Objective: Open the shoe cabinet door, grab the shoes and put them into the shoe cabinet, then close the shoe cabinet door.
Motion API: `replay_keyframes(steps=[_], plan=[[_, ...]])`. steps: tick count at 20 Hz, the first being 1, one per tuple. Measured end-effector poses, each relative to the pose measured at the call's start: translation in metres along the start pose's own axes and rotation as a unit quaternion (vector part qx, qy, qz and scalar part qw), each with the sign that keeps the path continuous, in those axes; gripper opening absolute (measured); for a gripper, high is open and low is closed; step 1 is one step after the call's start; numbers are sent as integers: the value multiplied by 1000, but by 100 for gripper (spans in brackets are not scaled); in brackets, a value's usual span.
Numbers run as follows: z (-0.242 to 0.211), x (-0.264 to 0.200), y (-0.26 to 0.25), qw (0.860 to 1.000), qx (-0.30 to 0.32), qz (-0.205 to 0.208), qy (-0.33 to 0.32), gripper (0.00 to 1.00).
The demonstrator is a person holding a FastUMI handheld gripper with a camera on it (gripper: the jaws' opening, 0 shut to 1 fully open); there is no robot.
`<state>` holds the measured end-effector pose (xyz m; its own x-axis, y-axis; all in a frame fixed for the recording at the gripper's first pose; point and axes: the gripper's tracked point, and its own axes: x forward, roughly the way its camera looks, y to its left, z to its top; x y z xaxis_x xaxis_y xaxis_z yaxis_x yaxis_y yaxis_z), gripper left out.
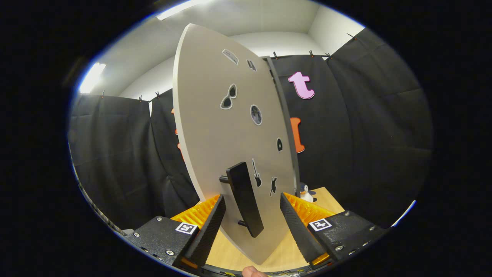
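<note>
The gripper (251, 206) has its two fingers spread wide, one on each side of the black handle (245, 198) of the shoe cabinet door (215, 127), neither finger touching it. The grey door stands swung open, edge-on ahead of the fingers, with small stickers (228, 97) scattered over its face. Beneath lies a light wooden surface (286, 246), and a little penguin figure (305, 192) stands beyond the door's far edge

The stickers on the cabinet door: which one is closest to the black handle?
The guitar sticker, just beside the black handle that stands between the open gripper fingers. The sunglasses sticker and moon sticker sit higher on the cabinet door.
</note>
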<state>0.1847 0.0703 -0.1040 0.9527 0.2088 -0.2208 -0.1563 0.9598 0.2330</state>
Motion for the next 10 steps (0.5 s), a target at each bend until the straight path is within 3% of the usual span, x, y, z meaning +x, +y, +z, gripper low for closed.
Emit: replay_keyframes(steps=[10], plan=[[-20, 110, 101, 1000, 1, 4, 2, 93]])
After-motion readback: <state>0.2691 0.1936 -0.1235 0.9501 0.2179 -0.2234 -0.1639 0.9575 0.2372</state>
